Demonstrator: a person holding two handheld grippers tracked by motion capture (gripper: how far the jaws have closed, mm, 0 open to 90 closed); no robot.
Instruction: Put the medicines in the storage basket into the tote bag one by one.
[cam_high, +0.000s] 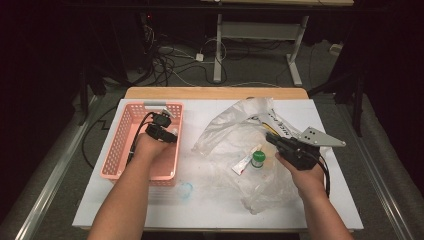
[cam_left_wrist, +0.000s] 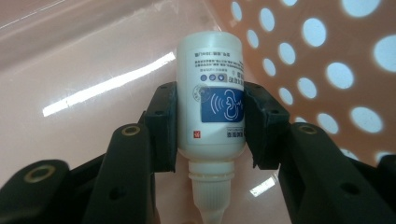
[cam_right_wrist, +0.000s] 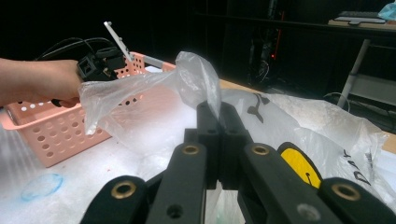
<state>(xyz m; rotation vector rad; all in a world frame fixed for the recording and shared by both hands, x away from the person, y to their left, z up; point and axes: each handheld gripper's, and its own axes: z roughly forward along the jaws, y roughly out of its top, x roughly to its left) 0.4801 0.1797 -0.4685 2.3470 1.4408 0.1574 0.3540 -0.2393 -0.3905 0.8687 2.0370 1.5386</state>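
A white dropper bottle (cam_left_wrist: 210, 70) with a blue label lies inside the pink perforated basket (cam_high: 123, 131), nozzle toward the camera. My left gripper (cam_left_wrist: 210, 119) has both pads pressed on the bottle's sides, low over the basket floor. From above, the left gripper (cam_high: 161, 129) sits deep in the basket. My right gripper (cam_right_wrist: 218, 122) is shut on a fold of the clear plastic bag (cam_right_wrist: 154, 88), lifting that edge. In the high view the right gripper (cam_high: 279, 142) holds the bag (cam_high: 235, 131) at the table's right.
A small green-capped jar (cam_high: 258, 159) and a white tube (cam_high: 243, 164) lie on the bag's lower part. A pale blue ring (cam_high: 186, 189) lies near the basket's front corner. The basket wall (cam_left_wrist: 327, 51) is close on the bottle's right. Cables cover the floor beyond the table.
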